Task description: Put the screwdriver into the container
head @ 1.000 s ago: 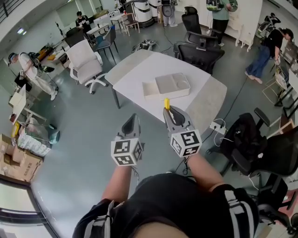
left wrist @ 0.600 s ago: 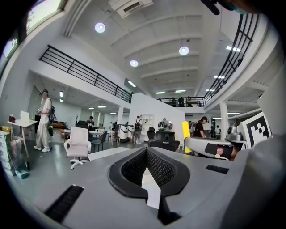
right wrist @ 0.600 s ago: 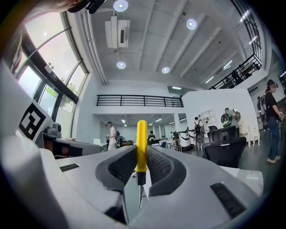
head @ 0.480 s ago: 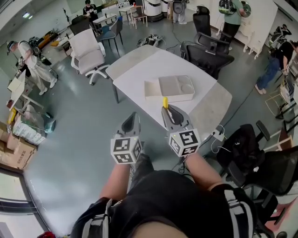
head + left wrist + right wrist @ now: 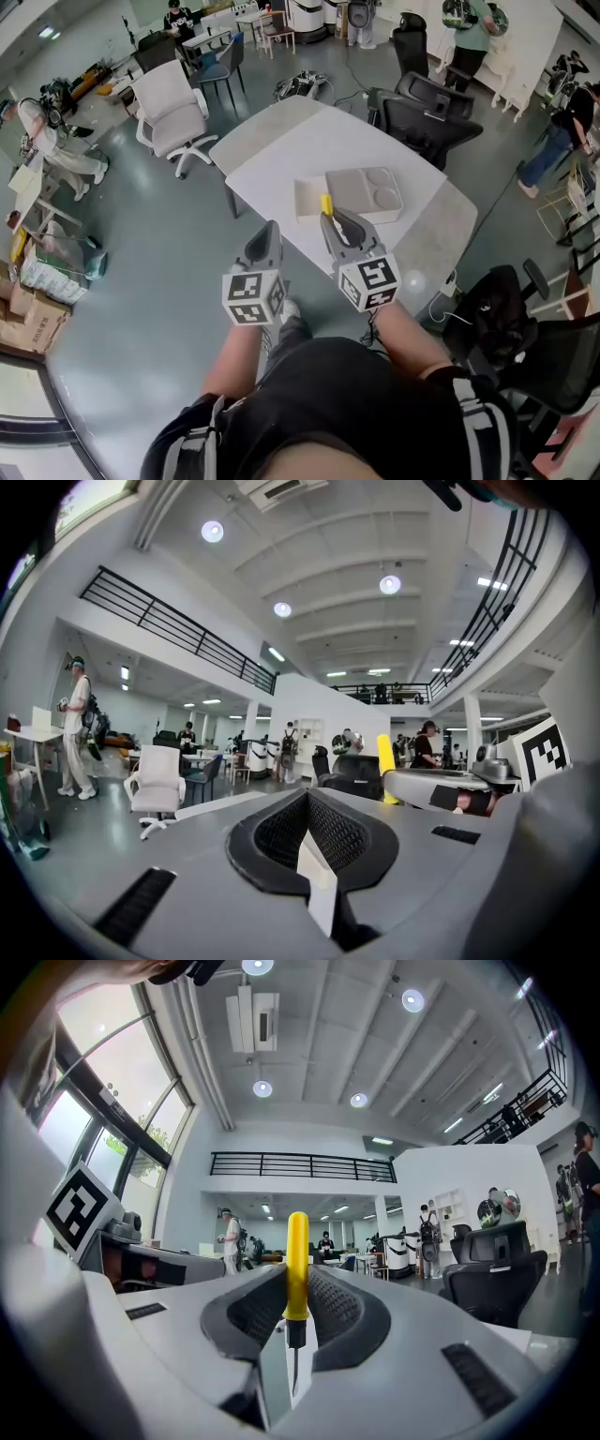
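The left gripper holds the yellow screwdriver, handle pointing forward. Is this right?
Not quite: the right gripper holds the yellow screwdriver, handle pointing forward, as the right gripper view shows. The left gripper is shut on nothing.

My right claw [image 5: 330, 218] is grey with black-and-white squares on its cube [image 5: 367, 281], the screwdriver [image 5: 296, 1260] handle is yellow, the table [image 5: 281, 155] white, and the container [image 5: 364, 193] looks pale beige from here.
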